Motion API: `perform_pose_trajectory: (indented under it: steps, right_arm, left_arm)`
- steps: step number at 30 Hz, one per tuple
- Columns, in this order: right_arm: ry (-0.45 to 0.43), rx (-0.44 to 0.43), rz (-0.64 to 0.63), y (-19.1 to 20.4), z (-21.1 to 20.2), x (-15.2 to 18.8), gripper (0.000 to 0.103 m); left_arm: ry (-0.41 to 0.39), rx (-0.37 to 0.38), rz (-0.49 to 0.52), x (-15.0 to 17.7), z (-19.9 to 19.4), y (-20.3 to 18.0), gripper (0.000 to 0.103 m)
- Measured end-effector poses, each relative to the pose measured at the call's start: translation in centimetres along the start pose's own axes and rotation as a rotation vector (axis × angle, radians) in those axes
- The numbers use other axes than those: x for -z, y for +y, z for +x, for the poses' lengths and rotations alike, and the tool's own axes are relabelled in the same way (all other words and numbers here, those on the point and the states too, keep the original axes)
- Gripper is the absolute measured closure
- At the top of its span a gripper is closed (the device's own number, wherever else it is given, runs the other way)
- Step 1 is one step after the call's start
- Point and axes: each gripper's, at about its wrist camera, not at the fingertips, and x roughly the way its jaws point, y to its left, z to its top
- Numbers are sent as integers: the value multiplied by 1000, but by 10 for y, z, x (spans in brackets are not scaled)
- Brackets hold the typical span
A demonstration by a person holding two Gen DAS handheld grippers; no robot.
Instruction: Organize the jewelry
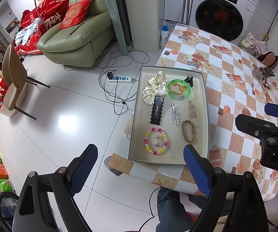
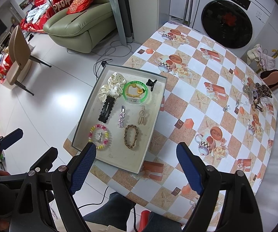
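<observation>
Two open grippers hover above a tray of sorted hair accessories and jewelry.

The shallow grey tray (image 1: 204, 96) sits at the tabletop (image 2: 197, 81) edge nearest the floor; inside it lie a polka-dot scrunchie (image 1: 155, 87), a green bangle (image 1: 178, 89), a black snap clip (image 1: 157, 112), a star clip (image 1: 174, 115), a braided brown bracelet (image 2: 131, 136) and a pink-yellow bead bracelet (image 2: 99, 136). Well away from the tray, across the tabletop, a loose pile of jewelry (image 2: 255, 95) remains. The left gripper (image 1: 141, 172) and right gripper (image 2: 136, 168) both hold their jaws wide apart, gripping nothing.
</observation>
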Motion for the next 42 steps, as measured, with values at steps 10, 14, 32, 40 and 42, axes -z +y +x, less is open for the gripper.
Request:
perform_pose_trajectory:
  steps: [10,14,32,40,42]
  right_arm:
    - [0,-1,2,1,-1,2,16]
    - [2,-1,3,1,0,3,16]
    - [2,-2,1,0,0,3,16]
    - [2,-2,0,-1,1,2,16]
    - [3,-2,-1,0,1,3,16]
  left_arm:
    - [0,1,1,-1,0,0,10]
    - [1,0,0,0,0,0,10]
    - [1,0,-1,-1,0,1,10]
    - [1,0,0,-1,1,1,10]
    - [2,0,-1,0,0,1,10]
